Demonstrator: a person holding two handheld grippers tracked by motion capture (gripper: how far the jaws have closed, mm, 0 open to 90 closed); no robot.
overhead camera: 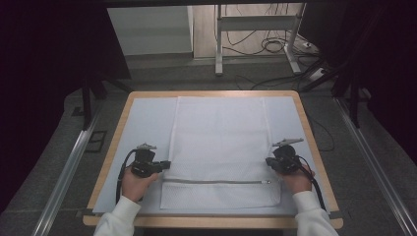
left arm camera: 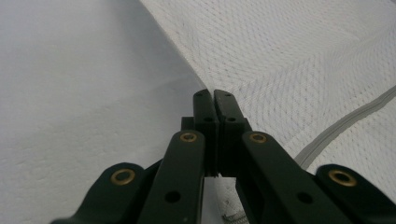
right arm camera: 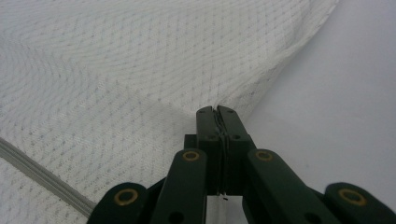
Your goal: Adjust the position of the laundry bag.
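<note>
High view: left gripper (overhead camera: 164,164) and right gripper (overhead camera: 269,162), fingers closed, apparently pinching the mesh bag (overhead camera: 221,142) at opposite side edges

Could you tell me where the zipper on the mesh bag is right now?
In the high view, the zipper runs across the mesh bag near its front edge, between the two grippers.

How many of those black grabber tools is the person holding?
2. The left gripper sits at the mesh bag's left edge, the right gripper at its right edge.

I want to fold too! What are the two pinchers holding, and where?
The mesh bag: left gripper pinches its left edge, right gripper its right edge, both just above the zipper.
</note>
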